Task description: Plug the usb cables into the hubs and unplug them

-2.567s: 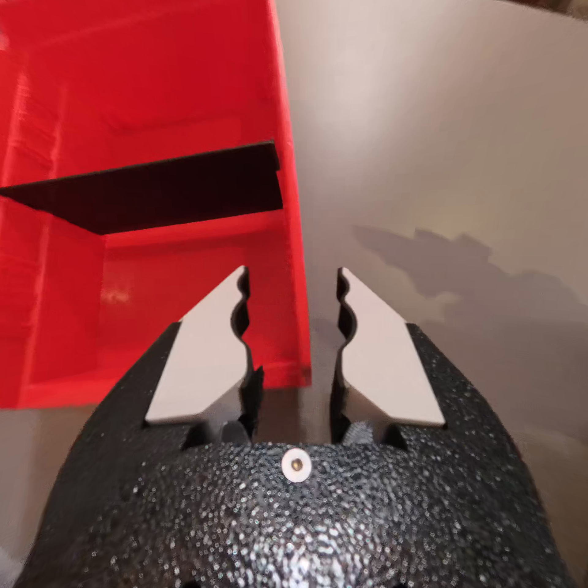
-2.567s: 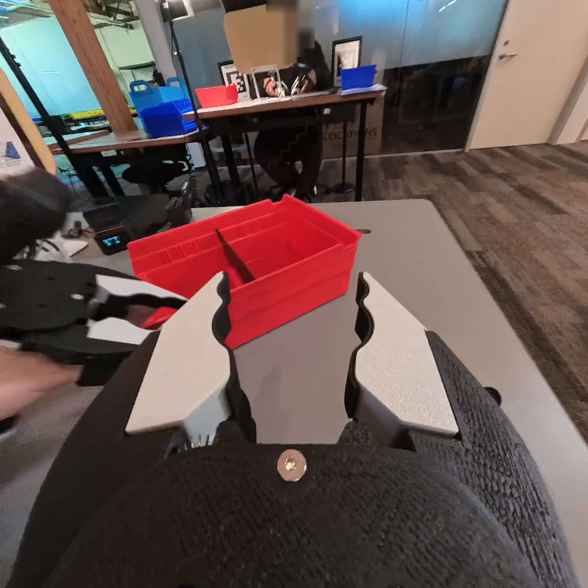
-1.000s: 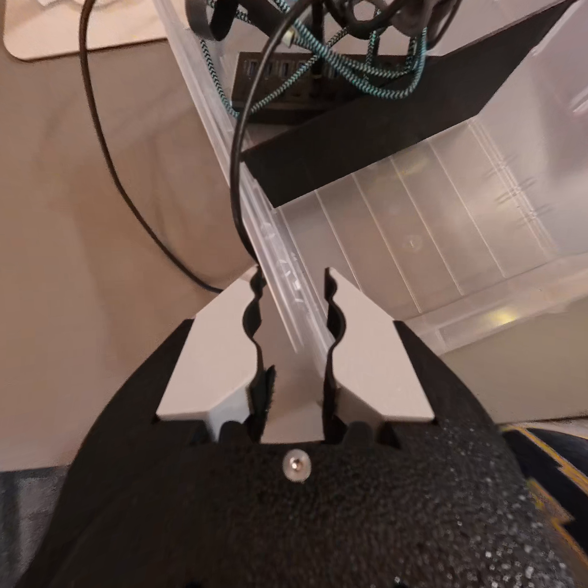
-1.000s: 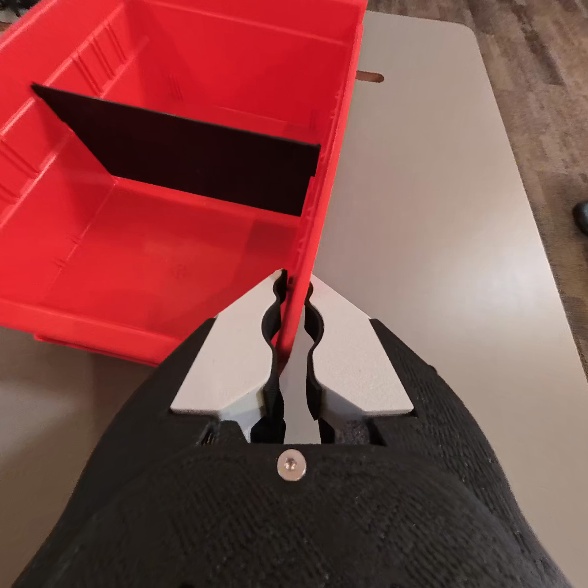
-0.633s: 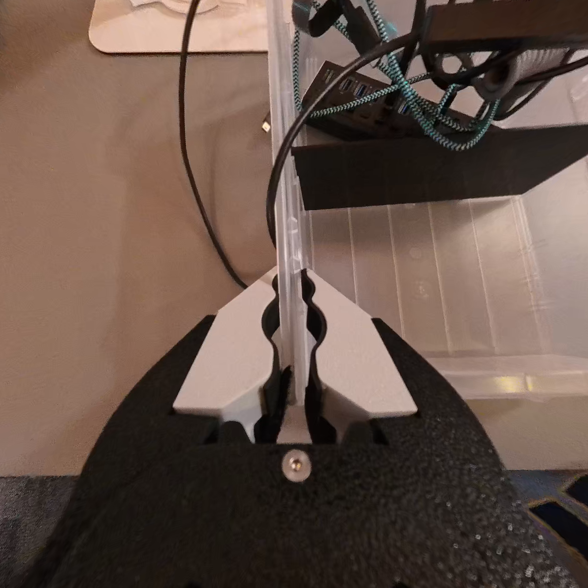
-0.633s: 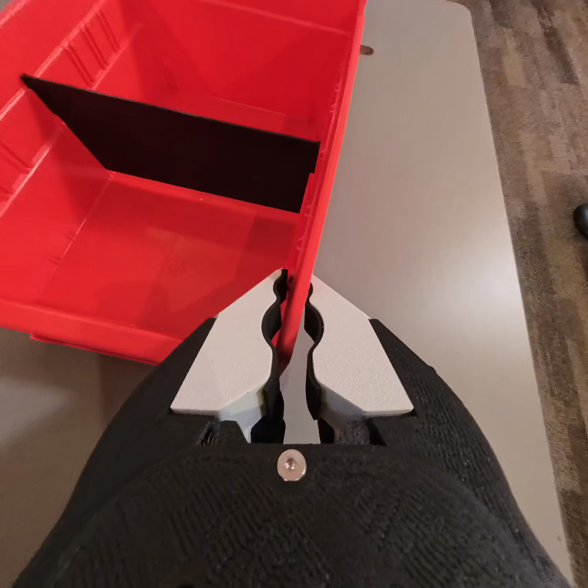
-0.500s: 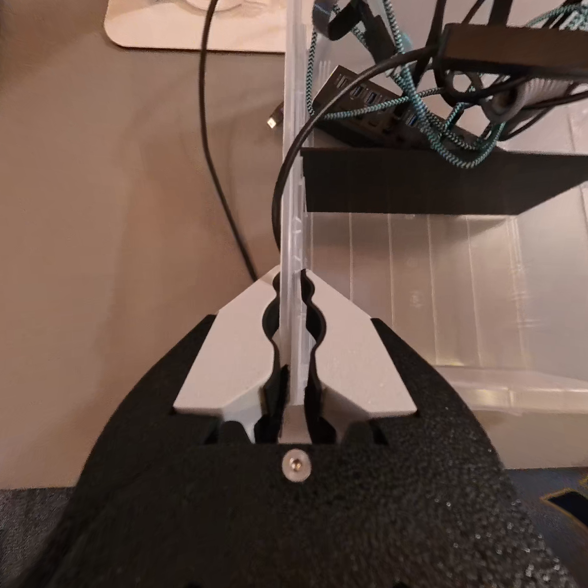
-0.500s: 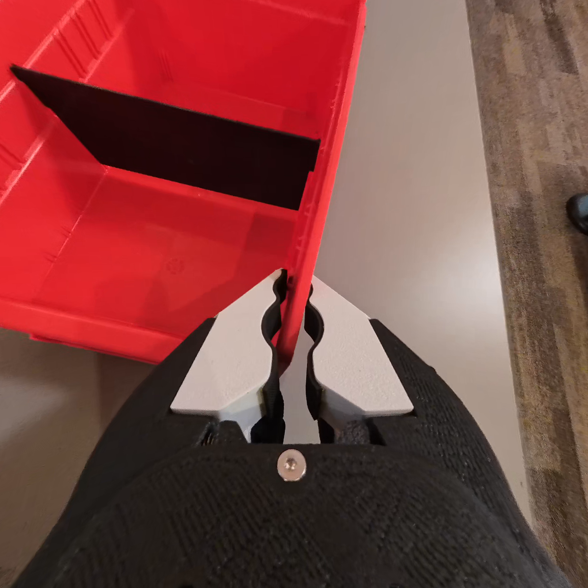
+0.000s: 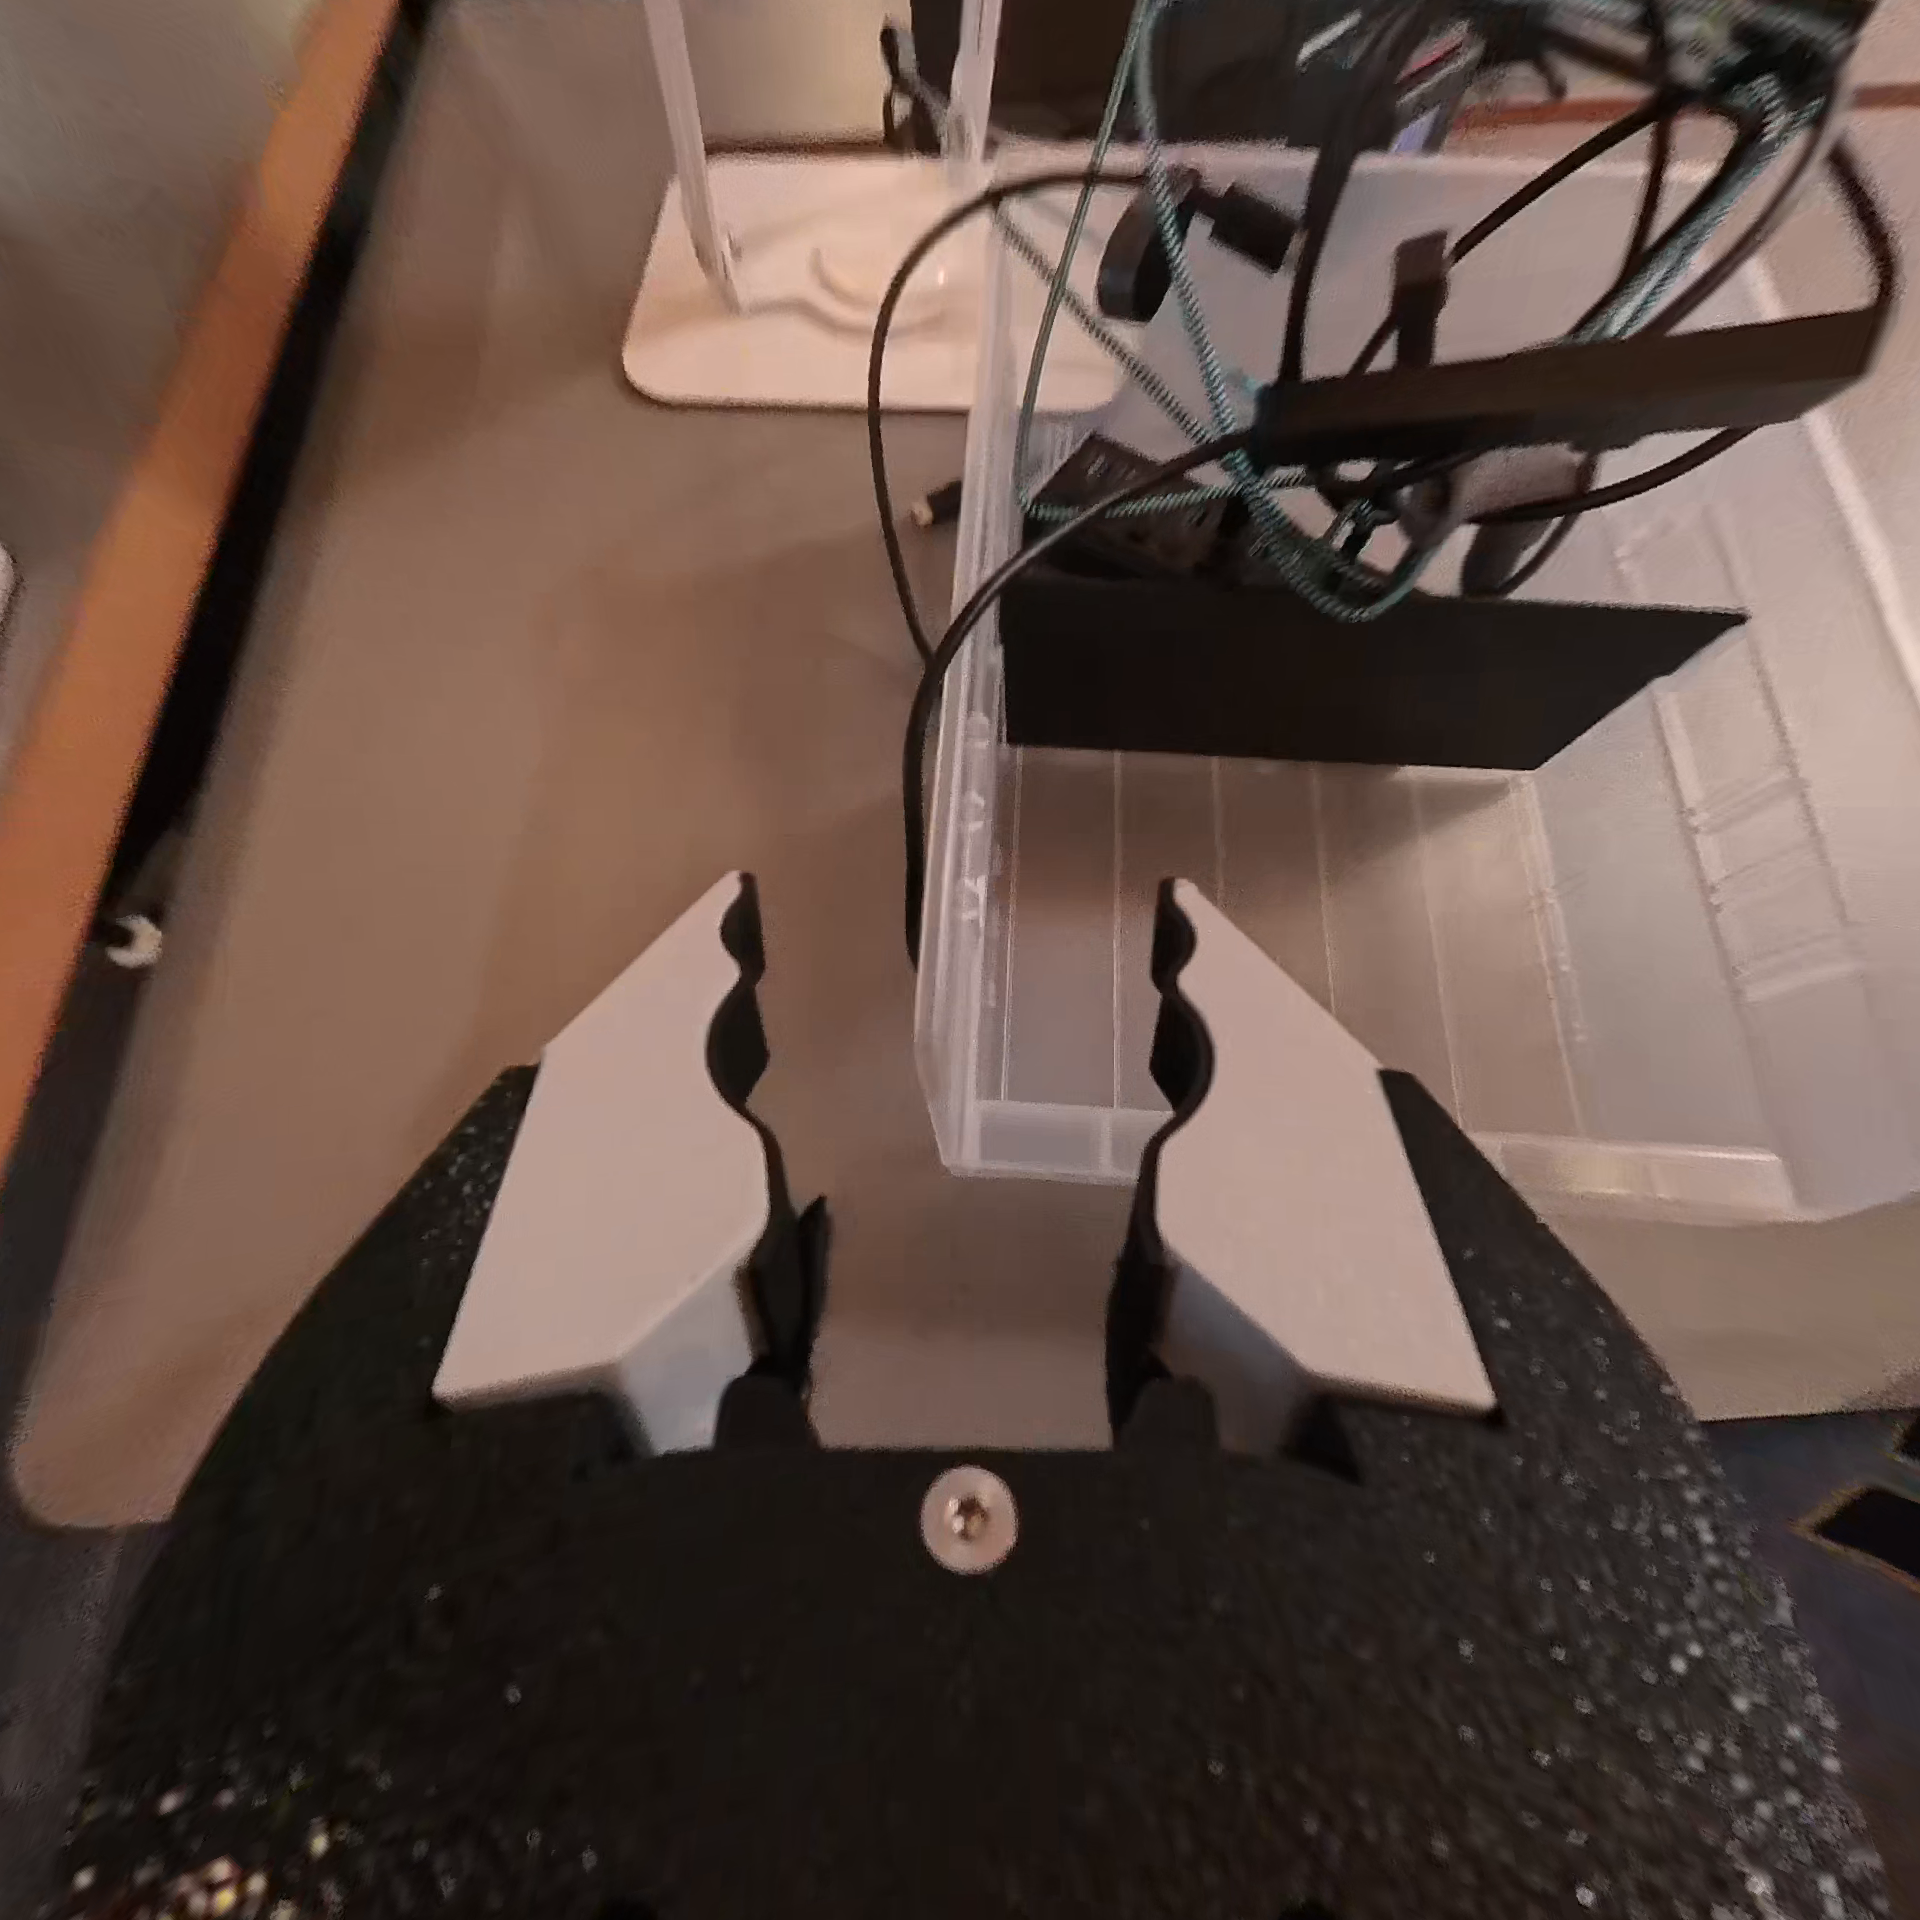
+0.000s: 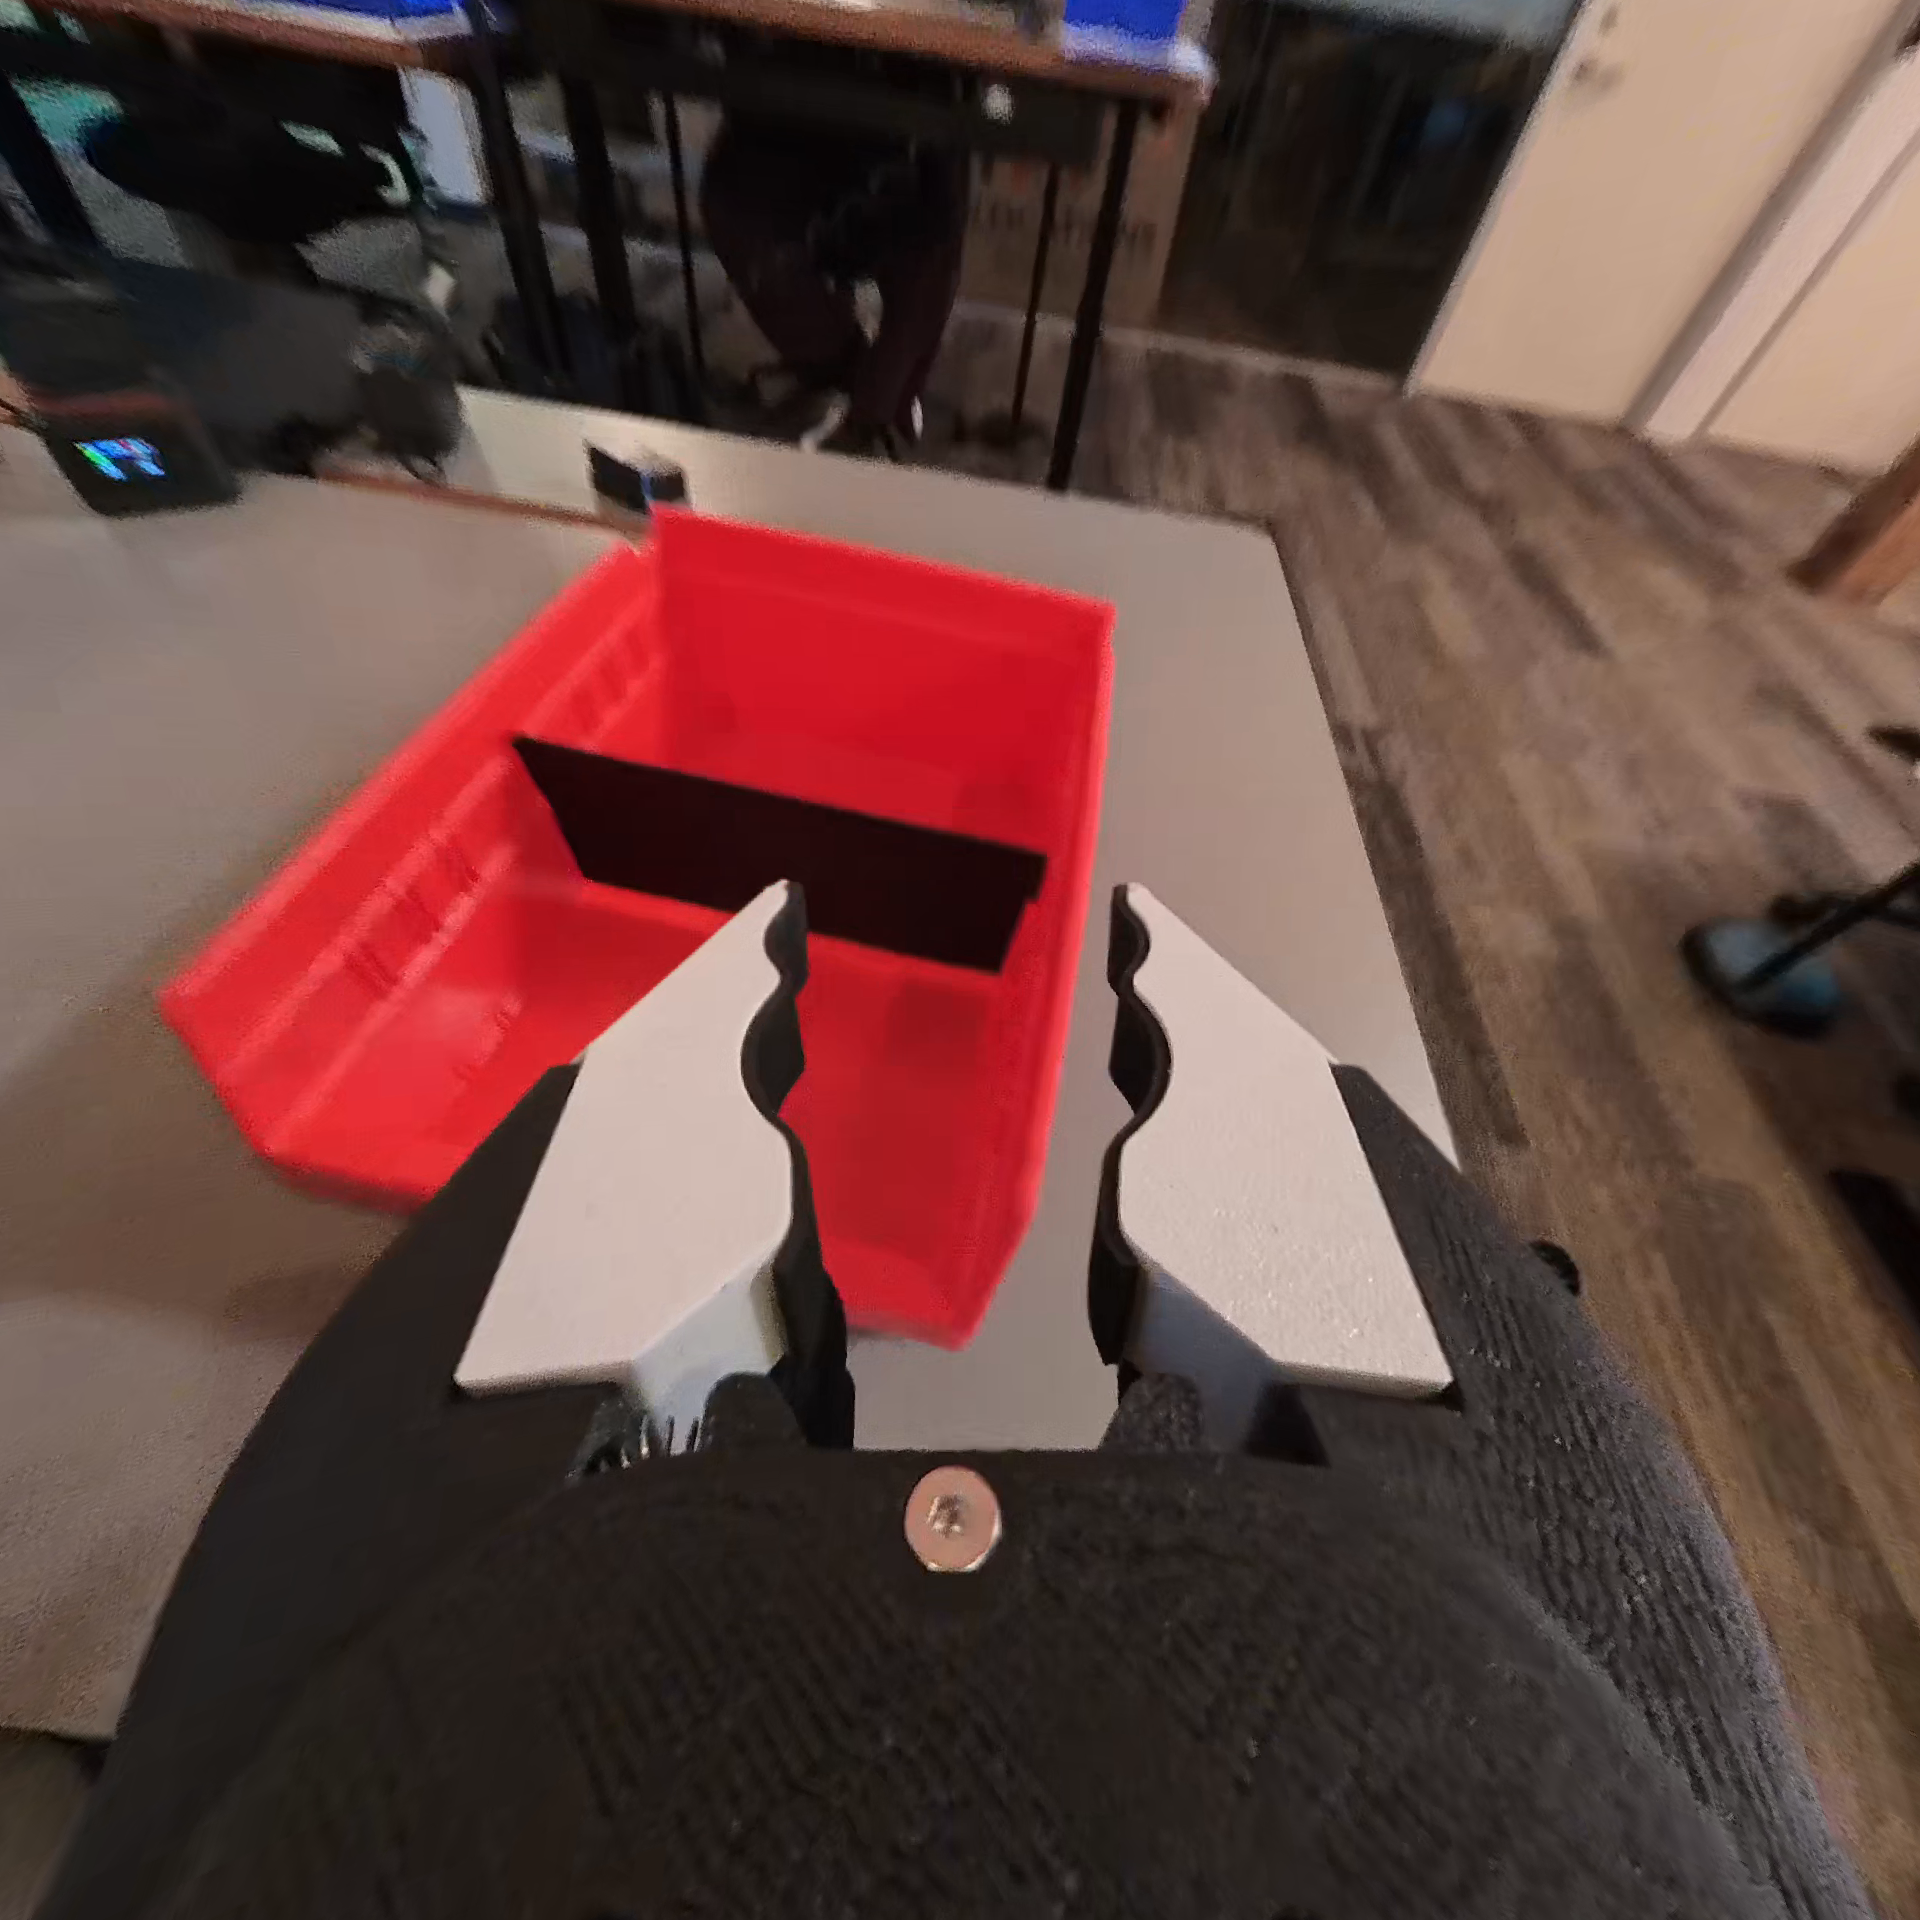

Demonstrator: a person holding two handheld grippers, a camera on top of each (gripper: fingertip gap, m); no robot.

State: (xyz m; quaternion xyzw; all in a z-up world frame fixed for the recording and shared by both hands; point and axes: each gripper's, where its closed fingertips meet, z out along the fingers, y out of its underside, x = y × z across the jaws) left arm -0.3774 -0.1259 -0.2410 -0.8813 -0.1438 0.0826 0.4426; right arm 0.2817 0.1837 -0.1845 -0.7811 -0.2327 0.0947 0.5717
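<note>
- Hovering with jaws spread wide and gripping nothing: left gripper (image 9: 956, 894), just above the near left corner of the clear bin (image 9: 1299, 1060), on the grey table (image 9: 520, 727).
- Splitting that bin crosswise: a black divider (image 9: 1330, 675).
- Lying tangled behind the divider, in the far compartment: black hubs (image 9: 1132, 499) and usb cables (image 9: 1236, 540), some braided teal, some plain black; plugged or loose, impossible to tell through the blur.
- Trailing over the left wall of the bin onto the table: one black cable (image 9: 914, 790).
- Hanging released, holding nothing, fingertips apart: right gripper (image 10: 956, 904), above the right wall of the red bin (image 10: 416, 914).
- Standing across the red bin: another black divider (image 10: 790, 852), both compartments showing only bare red floor.
- Sitting beyond the bin, near the far table edge: a small dark box (image 10: 634, 483).
</note>
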